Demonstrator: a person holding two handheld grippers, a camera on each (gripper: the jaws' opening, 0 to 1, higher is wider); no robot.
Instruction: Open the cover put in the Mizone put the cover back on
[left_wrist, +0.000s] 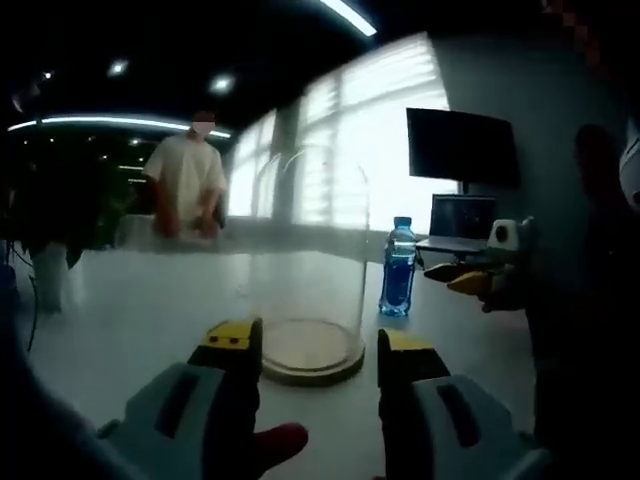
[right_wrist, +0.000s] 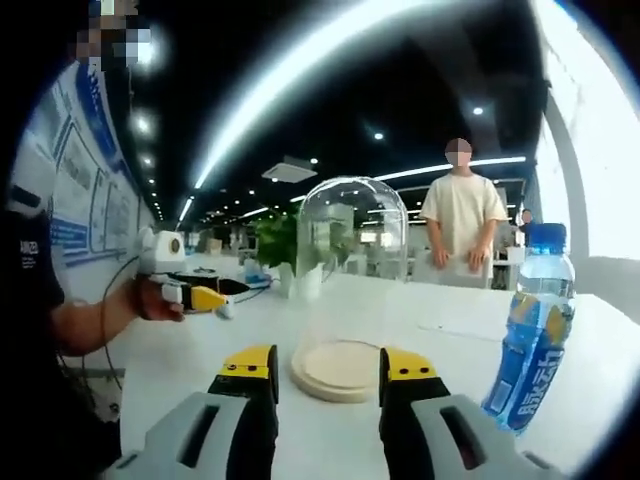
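A clear glass dome cover (left_wrist: 305, 240) stands on its round wooden base (left_wrist: 312, 352) on the white table, straight ahead of my left gripper (left_wrist: 318, 342), which is open with nothing between its yellow tips. To the right of the dome, a blue Mizone bottle (left_wrist: 398, 268) stands upright, its cap on. My right gripper (left_wrist: 450, 275) hovers beside the bottle. In the right gripper view, the dome (right_wrist: 350, 260) and base (right_wrist: 340, 368) sit just beyond my open right gripper (right_wrist: 327, 368). The bottle (right_wrist: 530, 340) stands at the right, and my left gripper (right_wrist: 215, 300) is held at the left.
A person (right_wrist: 462, 215) stands at the table's far side. A monitor (left_wrist: 460, 145) and a laptop (left_wrist: 458, 222) sit behind the bottle. A potted plant (right_wrist: 280, 245) stands behind the dome. The white table (right_wrist: 200, 350) stretches wide around the dome.
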